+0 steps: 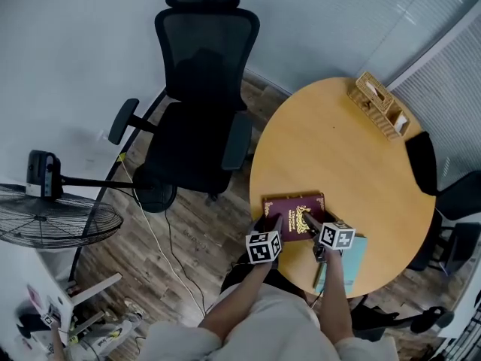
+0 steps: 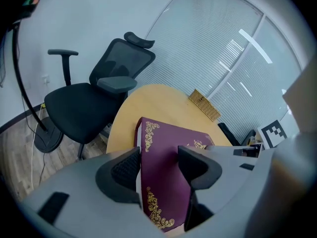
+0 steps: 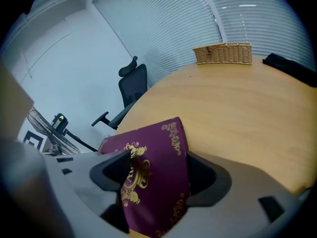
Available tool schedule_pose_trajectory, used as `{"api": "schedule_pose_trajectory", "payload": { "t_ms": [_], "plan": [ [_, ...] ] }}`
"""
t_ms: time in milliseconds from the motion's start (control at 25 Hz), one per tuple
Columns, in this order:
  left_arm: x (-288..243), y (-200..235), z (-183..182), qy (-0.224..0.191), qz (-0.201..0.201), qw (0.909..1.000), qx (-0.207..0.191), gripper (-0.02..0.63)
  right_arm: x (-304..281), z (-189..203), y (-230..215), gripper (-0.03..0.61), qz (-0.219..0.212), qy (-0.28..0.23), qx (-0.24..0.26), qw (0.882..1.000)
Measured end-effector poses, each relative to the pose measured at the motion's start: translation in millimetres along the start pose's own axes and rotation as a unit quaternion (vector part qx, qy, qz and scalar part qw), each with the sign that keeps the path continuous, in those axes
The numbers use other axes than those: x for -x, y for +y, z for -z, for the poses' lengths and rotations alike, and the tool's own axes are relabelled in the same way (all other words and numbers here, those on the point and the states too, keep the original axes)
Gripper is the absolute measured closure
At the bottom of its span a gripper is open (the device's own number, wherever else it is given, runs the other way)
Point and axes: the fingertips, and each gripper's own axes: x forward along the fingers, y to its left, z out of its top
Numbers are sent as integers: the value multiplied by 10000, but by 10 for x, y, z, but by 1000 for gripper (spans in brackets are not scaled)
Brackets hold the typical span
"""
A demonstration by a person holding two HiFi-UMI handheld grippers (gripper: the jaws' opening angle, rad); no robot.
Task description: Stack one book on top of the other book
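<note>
The room had a wooden plank floor (image 1: 188,232), pale walls and a window with white blinds (image 1: 440,74). A round wooden table (image 1: 338,149) took up the right half of the head view. A black office chair (image 1: 199,111) with a headrest stood just beside the table's left edge, and a floor fan (image 1: 52,220) stood well apart at the far left. The person's two forearms reached forward over the near edge of the table, the left forearm (image 1: 240,295) and the right forearm (image 1: 336,295) close together, and both tools pointed steeply down and forward. The maroon book (image 1: 291,204) with gold ornaments lay flat near that edge. A teal book (image 1: 353,260) lay just beside it, on the right, partly hidden under the right forearm. I could not tell whether the two books overlapped. The left gripper (image 1: 277,219) was over the left part of the maroon book and was released: one jaw stood by the pale page edge and the other above the cover, with the cover showing in the gap. The right gripper (image 1: 306,218) was over the right part of the same book. Its jaws were spread wide, a corner of the cover lay between them, and the pads did not press on it. A small wicker basket (image 1: 378,102) stood at the far edge of the table.
</note>
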Motion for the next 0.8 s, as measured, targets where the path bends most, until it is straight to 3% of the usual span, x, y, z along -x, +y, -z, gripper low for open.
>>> {"api": "schedule_pose_trajectory", "payload": {
  "t_ms": [240, 560, 800],
  "plan": [
    [-2, 23, -78, 61, -96, 9995, -284, 374, 30, -12, 64, 244, 362, -187, -81, 9991],
    [23, -65, -257, 126, 97, 9980, -612, 374, 220, -111, 132, 244, 798, -553, -191, 9951],
    [60, -393, -578, 104, 577, 9890, -1361, 374, 541, -266, 144, 244, 962, -1129, -565, 9873]
  ]
}}
